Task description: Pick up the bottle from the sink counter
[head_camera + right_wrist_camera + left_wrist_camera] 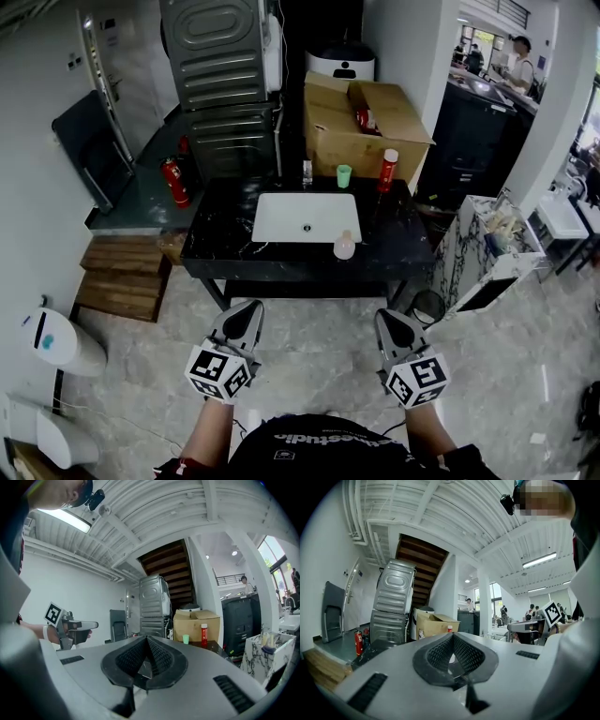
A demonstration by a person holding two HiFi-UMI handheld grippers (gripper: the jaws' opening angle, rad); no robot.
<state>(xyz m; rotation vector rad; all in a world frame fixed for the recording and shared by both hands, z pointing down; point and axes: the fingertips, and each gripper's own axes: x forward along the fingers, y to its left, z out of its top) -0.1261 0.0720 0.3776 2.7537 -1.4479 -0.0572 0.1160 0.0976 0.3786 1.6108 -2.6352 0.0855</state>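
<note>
A black sink counter (223,251) with a white basin (306,217) stands ahead of me. At its back right stands a red bottle with a white cap (387,171), also visible as the red bottle (204,634) in the right gripper view. A pale round bottle (344,246) sits at the basin's front right corner. A green cup (344,175) stands behind the basin. My left gripper (251,309) and right gripper (386,319) hover over the floor, well short of the counter. Both are shut and hold nothing.
An open cardboard box (366,117) and a grey metal machine (220,75) stand behind the counter. A red fire extinguisher (174,181) and wooden steps (122,277) are at the left. A marble-patterned cabinet (473,253) and a small bin (428,305) are at the right.
</note>
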